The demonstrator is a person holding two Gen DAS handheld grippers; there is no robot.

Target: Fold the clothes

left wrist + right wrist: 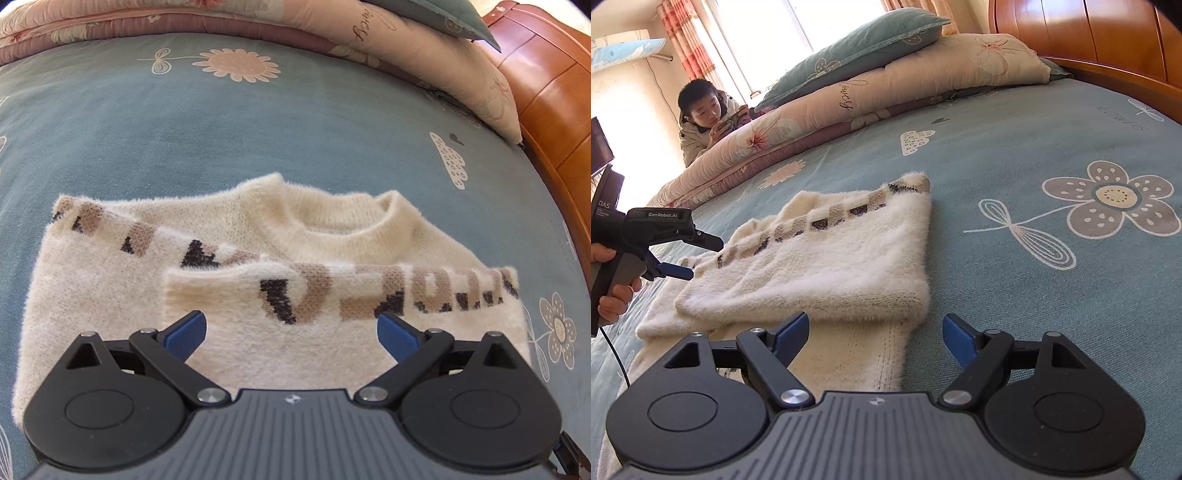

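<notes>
A fluffy cream sweater [236, 314] with brown and black lettering lies on the bed, both sleeves folded across its body, collar away from me in the left wrist view. My left gripper [291, 332] hovers above its lower body with blue pads wide apart and nothing between them. From the right wrist the sweater [827, 258] shows side on, a folded sleeve on top. My right gripper [875, 336] is open at the sweater's near edge, the fabric under its left pad. The left gripper [698, 254] also shows there, open beside the sweater's far side, a hand on its handle.
The blue flowered bedsheet [1034, 155] spreads all round. A folded pink quilt [886, 92] and a green pillow [857, 44] lie along the far side. The orange wooden headboard [1089, 33] stands at the right. A person [705, 122] leans on the quilt, looking at a phone.
</notes>
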